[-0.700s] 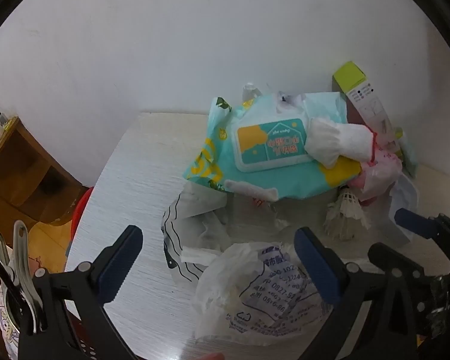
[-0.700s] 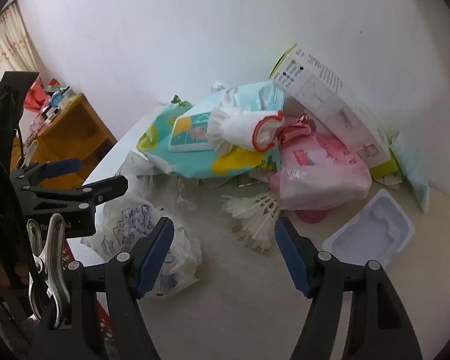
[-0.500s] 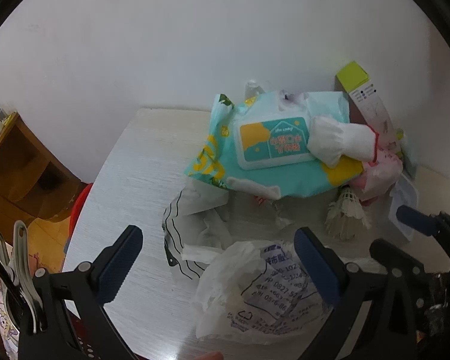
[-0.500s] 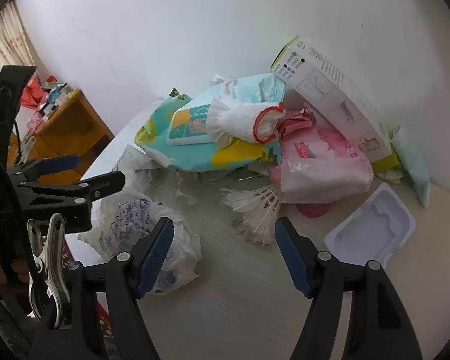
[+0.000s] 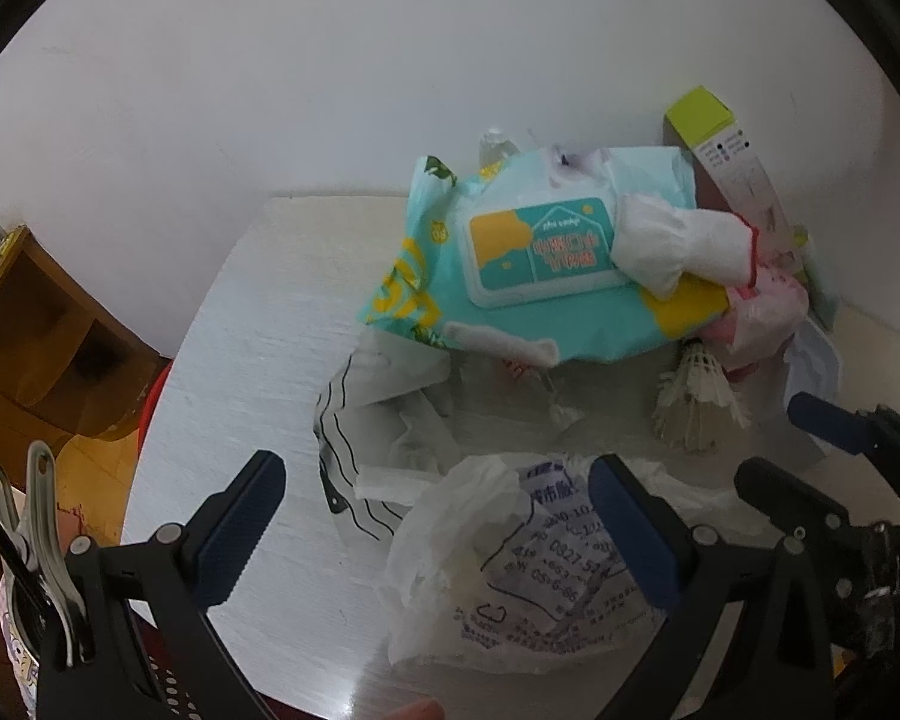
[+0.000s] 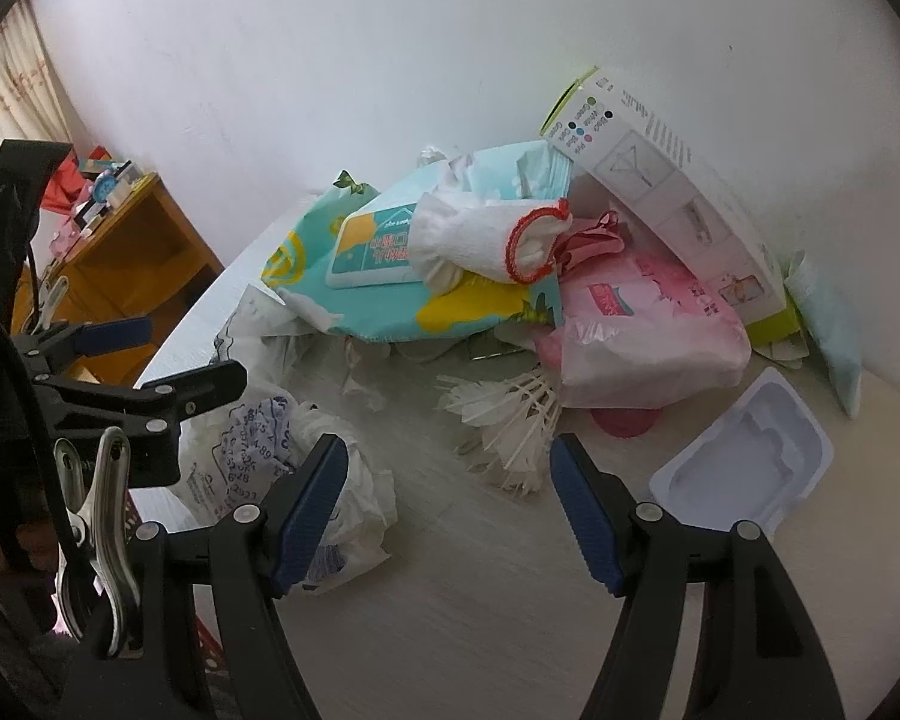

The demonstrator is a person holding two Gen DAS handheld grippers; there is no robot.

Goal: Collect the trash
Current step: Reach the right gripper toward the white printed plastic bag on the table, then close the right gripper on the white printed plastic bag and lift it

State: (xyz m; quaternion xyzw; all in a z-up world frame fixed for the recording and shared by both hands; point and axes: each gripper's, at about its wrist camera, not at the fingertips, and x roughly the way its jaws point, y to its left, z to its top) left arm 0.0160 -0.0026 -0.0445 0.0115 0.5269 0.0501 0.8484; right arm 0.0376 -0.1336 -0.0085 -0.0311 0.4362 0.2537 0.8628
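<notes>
Left wrist: left gripper [image 5: 438, 531] wide, empty, straddling bag [image 5: 510, 564], likely first pickup. Right gripper [image 6: 450, 498] open, empty, poised near shuttlecock [image 6: 510, 420].

Both claws' views have edged slightly back from the trash pile [image 6: 510, 276].

Bare table [image 6: 480, 570] before trash pile [image 6: 510, 276]

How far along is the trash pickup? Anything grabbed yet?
Nothing looks collected. Both grippers are empty, jaws open: the left gripper hovers at the crumpled printed bag, the right gripper near the shuttlecocks. Still on the table: wet wipes pack, pink bag, plastic tray, torn wrappers.
</notes>
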